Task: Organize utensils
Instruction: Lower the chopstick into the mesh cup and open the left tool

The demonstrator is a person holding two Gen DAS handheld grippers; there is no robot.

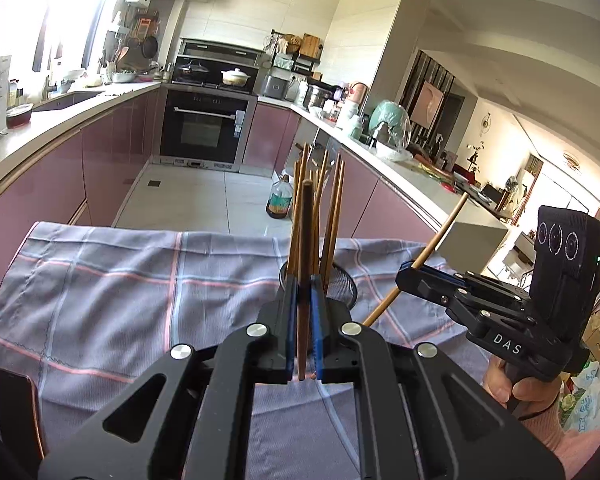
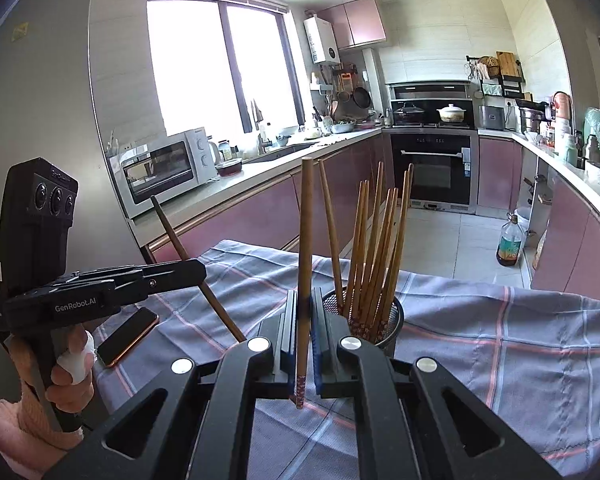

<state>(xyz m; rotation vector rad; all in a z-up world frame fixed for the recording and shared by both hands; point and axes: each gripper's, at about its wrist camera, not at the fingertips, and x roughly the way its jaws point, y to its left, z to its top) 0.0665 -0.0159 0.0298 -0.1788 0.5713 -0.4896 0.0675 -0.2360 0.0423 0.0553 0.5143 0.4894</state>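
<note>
Chopstick upright between left gripper's jaws

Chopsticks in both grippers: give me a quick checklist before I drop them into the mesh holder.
1. Left gripper shut on its dark chopstick: ok.
2. Right gripper shut on its light chopstick: ok.
3. Mesh holder upright on the checked cloth: ok.
4. Room among the chopsticks in the holder: cannot tell.
5. Phone apart from the holder: ok.
6. Held chopsticks over the holder's opening: not ok, both are beside it.
</note>
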